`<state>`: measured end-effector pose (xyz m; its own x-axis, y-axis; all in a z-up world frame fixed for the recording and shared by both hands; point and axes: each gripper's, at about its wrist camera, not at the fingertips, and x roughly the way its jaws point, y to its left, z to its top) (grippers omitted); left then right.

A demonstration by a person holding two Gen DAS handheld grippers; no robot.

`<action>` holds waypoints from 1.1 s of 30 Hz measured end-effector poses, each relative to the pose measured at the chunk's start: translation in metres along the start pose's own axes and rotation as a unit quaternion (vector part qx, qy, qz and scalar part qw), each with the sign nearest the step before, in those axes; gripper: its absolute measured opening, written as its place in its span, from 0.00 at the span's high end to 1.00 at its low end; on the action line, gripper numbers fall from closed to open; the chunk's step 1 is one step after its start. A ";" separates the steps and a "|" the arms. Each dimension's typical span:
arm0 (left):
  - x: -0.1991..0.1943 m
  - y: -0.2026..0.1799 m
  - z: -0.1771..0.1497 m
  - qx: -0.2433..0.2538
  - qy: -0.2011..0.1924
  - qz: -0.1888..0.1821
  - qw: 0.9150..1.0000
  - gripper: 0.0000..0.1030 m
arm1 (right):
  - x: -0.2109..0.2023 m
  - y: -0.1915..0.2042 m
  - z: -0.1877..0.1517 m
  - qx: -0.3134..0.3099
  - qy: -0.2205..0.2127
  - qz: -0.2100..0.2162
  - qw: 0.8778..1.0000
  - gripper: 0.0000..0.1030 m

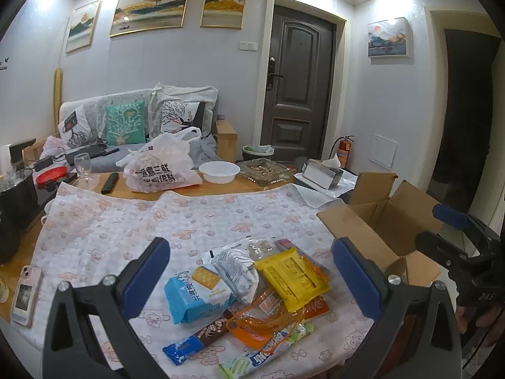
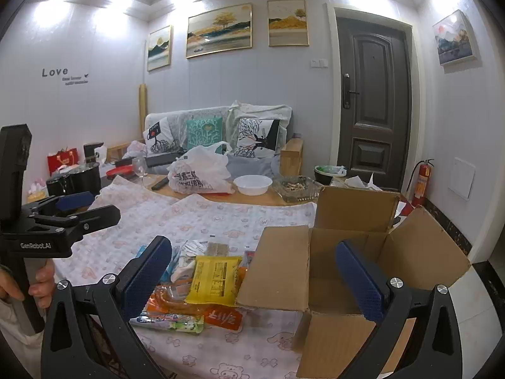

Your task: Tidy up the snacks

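A pile of snacks lies on the patterned tablecloth [image 1: 189,221]: a blue cracker pack [image 1: 195,293], a white crumpled packet [image 1: 233,268], a yellow packet [image 1: 292,276], orange packets [image 1: 268,319], a brown-and-blue bar [image 1: 202,338] and a green-white packet [image 1: 262,353]. My left gripper [image 1: 252,271] is open above the pile, holding nothing. An open cardboard box [image 2: 347,268] stands right of the pile. My right gripper [image 2: 255,271] is open over the box's left flap, empty. The yellow packet [image 2: 214,278] lies just left of the box.
A phone [image 1: 25,293] lies at the table's left edge. Behind the cloth are a white plastic bag [image 1: 161,170], a white bowl [image 1: 219,172], a glass ashtray [image 1: 262,172], a wine glass [image 1: 82,165], a remote [image 1: 109,183] and a tissue box [image 1: 322,173].
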<state>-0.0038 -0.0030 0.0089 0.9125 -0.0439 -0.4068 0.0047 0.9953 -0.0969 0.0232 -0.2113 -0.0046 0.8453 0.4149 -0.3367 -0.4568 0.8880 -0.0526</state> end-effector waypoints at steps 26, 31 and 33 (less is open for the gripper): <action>0.003 0.001 -0.014 -0.008 0.012 -0.021 1.000 0.01 | 0.005 -0.002 -0.007 0.007 0.024 -0.004 1.000 0.00; 0.005 0.004 -0.013 -0.010 0.012 -0.024 1.000 0.01 | 0.009 0.000 -0.009 0.007 0.028 -0.004 1.000 0.00; 0.007 0.005 -0.013 -0.011 0.011 -0.027 1.000 0.01 | 0.010 -0.001 -0.009 0.007 0.028 -0.005 1.000 0.00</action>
<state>-0.0027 0.0005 -0.0064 0.9020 -0.0994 -0.4201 0.0439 0.9892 -0.1398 0.0295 -0.2092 -0.0162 0.8332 0.3944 -0.3877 -0.4439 0.8950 -0.0435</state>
